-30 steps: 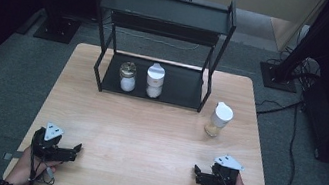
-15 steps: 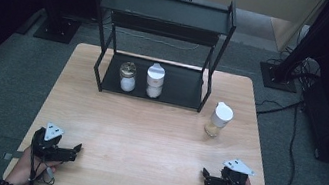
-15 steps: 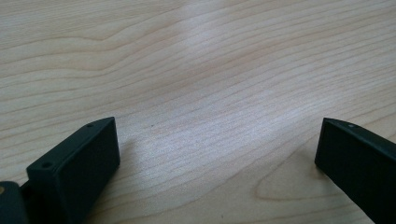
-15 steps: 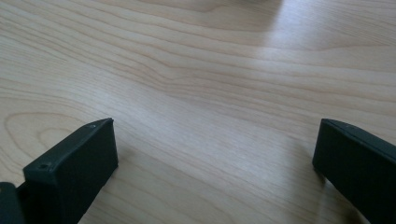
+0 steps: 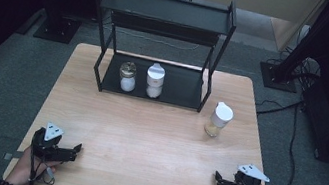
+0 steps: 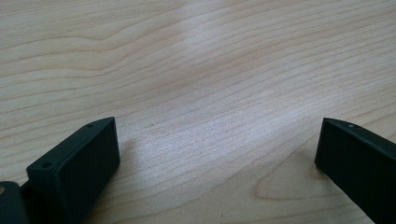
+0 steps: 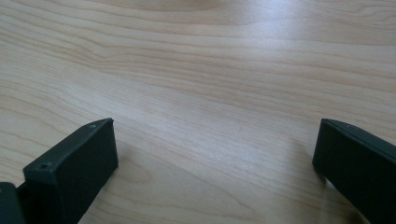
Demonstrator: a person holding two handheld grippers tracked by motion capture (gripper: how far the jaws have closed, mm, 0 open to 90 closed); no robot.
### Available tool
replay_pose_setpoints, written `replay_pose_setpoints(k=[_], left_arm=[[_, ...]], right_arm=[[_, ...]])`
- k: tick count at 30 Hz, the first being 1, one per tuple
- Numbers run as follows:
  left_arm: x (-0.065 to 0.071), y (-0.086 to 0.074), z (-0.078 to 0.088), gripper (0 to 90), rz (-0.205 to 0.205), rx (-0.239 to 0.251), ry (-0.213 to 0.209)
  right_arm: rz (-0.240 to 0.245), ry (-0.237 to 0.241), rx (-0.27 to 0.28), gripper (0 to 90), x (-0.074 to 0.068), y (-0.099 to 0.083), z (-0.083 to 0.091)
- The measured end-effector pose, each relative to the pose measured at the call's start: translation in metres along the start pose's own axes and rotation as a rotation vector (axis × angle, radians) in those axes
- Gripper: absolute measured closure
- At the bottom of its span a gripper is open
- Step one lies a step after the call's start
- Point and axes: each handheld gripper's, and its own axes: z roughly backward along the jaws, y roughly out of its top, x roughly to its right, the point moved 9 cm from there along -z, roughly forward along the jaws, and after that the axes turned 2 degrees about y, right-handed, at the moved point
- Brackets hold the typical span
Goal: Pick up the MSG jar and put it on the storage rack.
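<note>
On the wooden table (image 5: 146, 130) my left gripper (image 5: 75, 150) rests near the front left corner, jaws wide open with bare wood between them (image 6: 217, 140). My right gripper (image 5: 216, 180) lies near the front right corner, also open over bare wood (image 7: 215, 140). A black two-tier rack (image 5: 165, 16) stands at the table's far side. On its lower shelf sit a gold-lidded jar (image 5: 127, 76) and a white-capped jar (image 5: 155, 80) side by side. Another white-capped jar (image 5: 218, 120) holding yellowish contents stands on the table just right of the rack.
Black stand bases (image 5: 56, 29) and cables (image 5: 296, 109) lie on the grey floor around the table. A wide stretch of bare wood separates the two grippers from the rack.
My right gripper has slid back and to the right toward the table's front right corner. The left gripper and the jars have stayed put.
</note>
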Motion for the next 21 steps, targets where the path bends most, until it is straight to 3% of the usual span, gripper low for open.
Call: replay_pose_setpoints(k=[13,21], left_arm=[[0.000,0.000,0.000,0.0,0.000,0.000,0.000],[0.000,0.000,0.000,0.0,0.001,-0.001,0.001]], right_arm=[[-0.064,-0.066,0.003,0.0,0.037,-0.014,0.016],[-0.075,-0.079,0.004,0.0,0.050,-0.022,0.025]])
